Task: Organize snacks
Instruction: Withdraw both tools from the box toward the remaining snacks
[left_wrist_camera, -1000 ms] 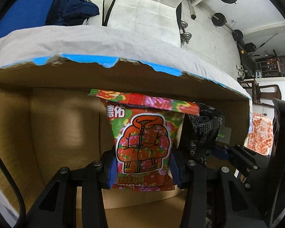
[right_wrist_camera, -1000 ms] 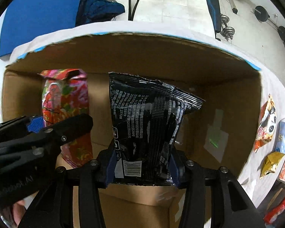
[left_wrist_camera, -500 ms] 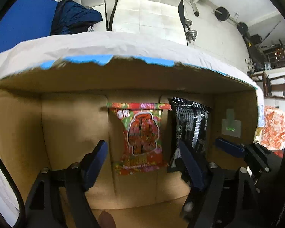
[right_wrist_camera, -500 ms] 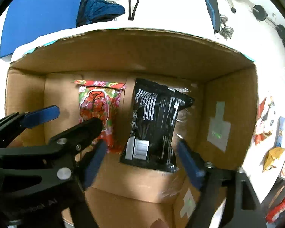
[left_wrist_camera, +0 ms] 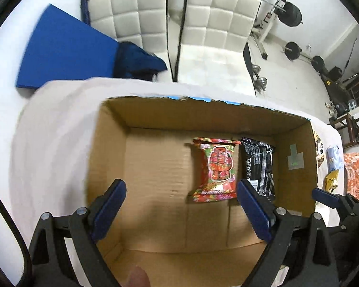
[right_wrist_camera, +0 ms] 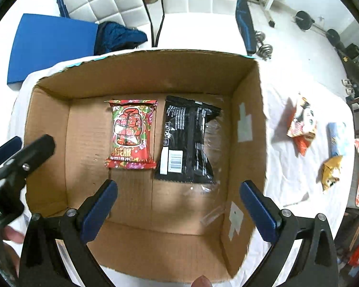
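Both claws hang wide apart and empty above the box (right_wrist_camera: 247, 110), which holds 2 packets. Remaining snacks (right_wrist_camera: 301, 125) lie on the table (right_wrist_camera: 284, 167) at 2 o'clock from the right claw (right_wrist_camera: 177, 205), nearer it than the left claw (left_wrist_camera: 179, 205).

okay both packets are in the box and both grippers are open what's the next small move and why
Probably swing the right gripper right toward the panda packet on the cloth. The red packet and black packet already lie flat in the box; loose snacks remain outside.
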Available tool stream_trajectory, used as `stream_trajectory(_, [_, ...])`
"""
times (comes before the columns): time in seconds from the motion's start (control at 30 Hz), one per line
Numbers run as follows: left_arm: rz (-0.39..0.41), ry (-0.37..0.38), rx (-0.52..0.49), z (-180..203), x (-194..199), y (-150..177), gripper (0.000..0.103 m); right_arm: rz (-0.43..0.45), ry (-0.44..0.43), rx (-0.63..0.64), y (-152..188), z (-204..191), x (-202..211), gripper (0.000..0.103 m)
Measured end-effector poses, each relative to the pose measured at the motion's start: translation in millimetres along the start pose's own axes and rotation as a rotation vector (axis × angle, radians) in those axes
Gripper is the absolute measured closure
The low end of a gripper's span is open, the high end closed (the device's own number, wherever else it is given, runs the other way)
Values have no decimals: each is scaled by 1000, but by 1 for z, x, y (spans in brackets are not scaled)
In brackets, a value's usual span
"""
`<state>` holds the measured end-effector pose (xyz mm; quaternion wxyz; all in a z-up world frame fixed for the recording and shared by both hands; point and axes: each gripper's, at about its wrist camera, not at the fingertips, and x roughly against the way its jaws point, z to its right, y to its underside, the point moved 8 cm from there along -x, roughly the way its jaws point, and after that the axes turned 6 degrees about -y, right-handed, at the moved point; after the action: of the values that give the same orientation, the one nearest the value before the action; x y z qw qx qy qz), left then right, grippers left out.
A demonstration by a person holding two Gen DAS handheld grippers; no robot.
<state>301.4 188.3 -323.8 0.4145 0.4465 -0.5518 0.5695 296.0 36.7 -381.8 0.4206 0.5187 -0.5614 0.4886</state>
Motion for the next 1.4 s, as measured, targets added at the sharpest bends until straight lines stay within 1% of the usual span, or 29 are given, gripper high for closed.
stream_trajectory(0.1, [32, -28, 0, -8, 17, 7, 9, 31, -5, -6, 11, -3, 12, 0])
stream_trajectory(0.17, [41, -26, 12, -11, 25, 10, 9, 47, -9, -5, 19, -5, 22, 0])
stream_trajectory(0.3, [71, -44, 36, -11, 44, 19, 9, 89, -2, 4, 36, -5, 45, 0])
stream_trajectory(0.5, [117, -85, 30, -8, 69, 40, 9, 139, 7, 25, 52, -3, 75, 0])
stream_trajectory(0.77, [134, -98, 40, -3, 93, 58, 9, 164, -36, 43, 75, -3, 103, 0])
stream_trajectory(0.9, [146, -109, 35, 3, 104, 66, 9, 162, -62, 51, 83, -3, 111, 0])
stream_trajectory(1.0, [156, -102, 30, 14, 113, 69, 9, 162, -76, 42, 88, 9, 120, 0])
stream_trajectory(1.1, [141, -81, 14, 36, 119, 71, 9, 166, -70, 10, 98, 43, 131, 0])
stream_trajectory(1.13, [135, -67, 8, 46, 121, 72, 9, 166, -66, -10, 102, 59, 135, 0])
stream_trajectory(1.17, [127, -51, 0, 58, 121, 73, 9, 169, -51, -42, 108, 83, 140, 0])
stream_trajectory(1.27, [88, 17, -46, 109, 119, 80, 9, 174, -9, -130, 123, 144, 148, 0])
stream_trajectory(1.33, [43, 74, -83, 151, 111, 87, 9, 164, 20, -211, 137, 196, 151, 0])
stream_trajectory(1.37, [3, 122, -111, 181, 105, 92, 9, 160, 30, -244, 141, 216, 151, 0])
stream_trajectory(1.4, [-28, 151, -134, 202, 99, 96, 9, 154, 42, -279, 147, 238, 150, 0])
